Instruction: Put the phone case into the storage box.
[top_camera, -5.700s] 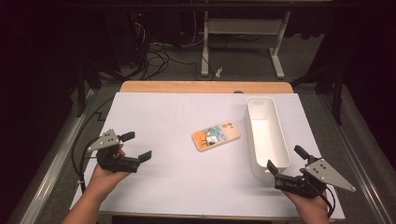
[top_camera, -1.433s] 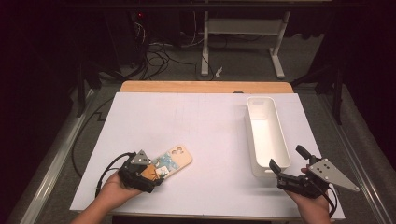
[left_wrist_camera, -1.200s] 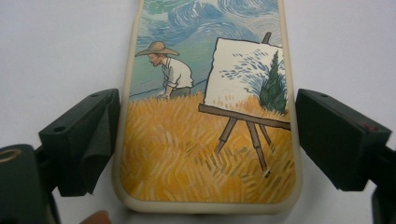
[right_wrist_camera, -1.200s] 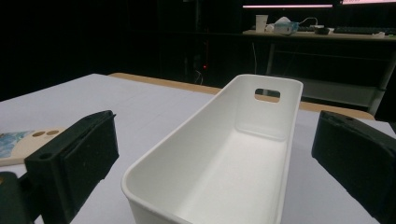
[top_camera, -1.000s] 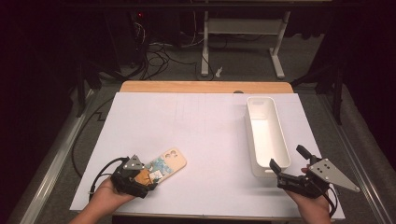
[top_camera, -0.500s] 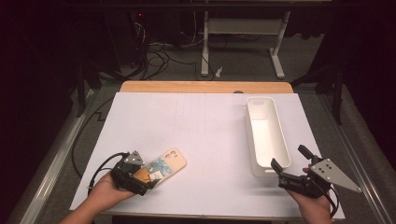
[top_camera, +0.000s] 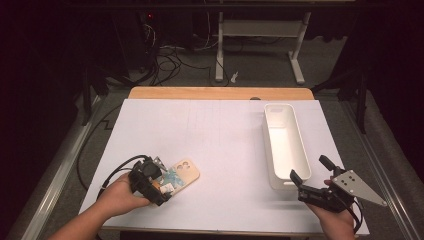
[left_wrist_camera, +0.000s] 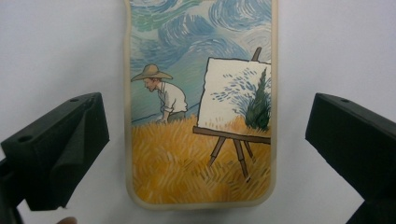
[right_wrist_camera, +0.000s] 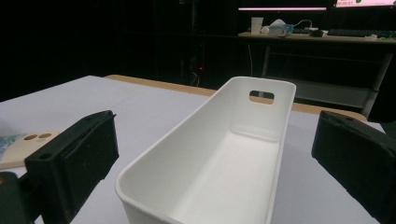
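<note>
White-covered desk under dark surroundings, wooden edge at far side, cables and a metal frame on the floor beyond.

Near edge, left: left gripper held low over the near end of the phone case. Jaws spread wide, released, one on each side of the case and clear of both long edges, as seen in the left gripper view. Case lying flat, printed side up (painter, easel, wheat field), camera cut-out at the far end. Long axis running straight ahead between the jaws, away from the gripper and angled toward the desk centre.

Near edge, right: right gripper also released, jaws apart, grasping nothing, aimed along the white bin. Bin empty, long axis running near to far, handle slot in the far end wall. Near end wall just beyond the jaws.

Judgement: case within reach of the left gripper alone; well apart from the right. Closing across the short width likely sufficient for a grasp, no reorientation needed. Bin lying to the right of the case, across open desk.
</note>
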